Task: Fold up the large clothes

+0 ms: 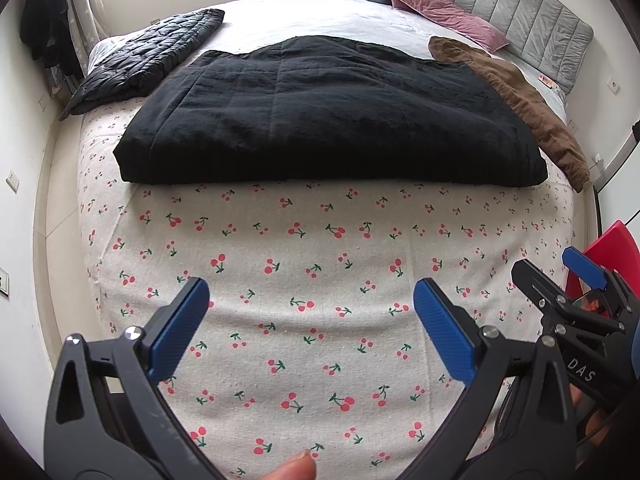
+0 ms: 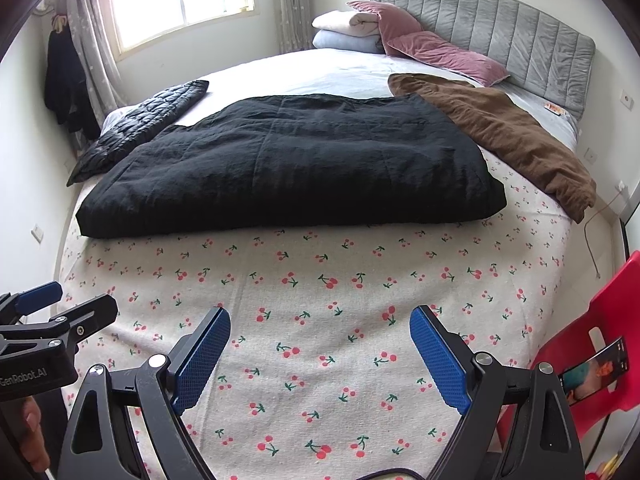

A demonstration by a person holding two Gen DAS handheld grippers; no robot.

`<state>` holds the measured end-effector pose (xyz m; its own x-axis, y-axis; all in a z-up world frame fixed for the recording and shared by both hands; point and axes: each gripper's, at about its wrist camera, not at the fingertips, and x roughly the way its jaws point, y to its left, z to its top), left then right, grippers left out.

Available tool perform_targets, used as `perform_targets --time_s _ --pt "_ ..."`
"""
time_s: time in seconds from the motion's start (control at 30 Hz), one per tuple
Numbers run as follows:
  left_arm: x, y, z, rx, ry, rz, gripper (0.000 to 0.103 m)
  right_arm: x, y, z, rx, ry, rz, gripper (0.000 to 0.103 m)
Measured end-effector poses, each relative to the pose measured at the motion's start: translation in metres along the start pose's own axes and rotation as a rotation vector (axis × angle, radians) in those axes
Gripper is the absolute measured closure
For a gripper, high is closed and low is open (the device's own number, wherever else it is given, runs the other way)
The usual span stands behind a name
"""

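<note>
A large black garment lies folded into a thick rectangle across the middle of the bed. Both grippers hover over the cherry-print sheet in front of it, well short of its near edge. My left gripper is open, blue pads spread wide, nothing between them. My right gripper is open too and holds nothing. The left wrist view catches the right gripper at its right edge, and the right wrist view has the left gripper at its left edge.
A brown garment lies right of the black one, a dark quilted jacket to its left. Pink pillows and folded bedding sit by the grey headboard. A red chair with a phone stands at the right.
</note>
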<state>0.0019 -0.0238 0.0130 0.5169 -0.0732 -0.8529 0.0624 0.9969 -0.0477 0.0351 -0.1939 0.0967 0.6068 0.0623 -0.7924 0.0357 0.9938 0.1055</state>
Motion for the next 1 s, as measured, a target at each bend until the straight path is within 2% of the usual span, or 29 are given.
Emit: perform_targets --time_s 0.73,1.0 --pt "0.019 0.005 -0.002 0.003 0.031 0.026 0.001 0.017 0.003 -0.004 -0.002 0.033 0.002 0.011" --pt "0.041 0.005 -0.008 -0.005 0.048 0.041 0.001 0.038 0.006 -0.010 0.003 0.065 -0.004 0.011"
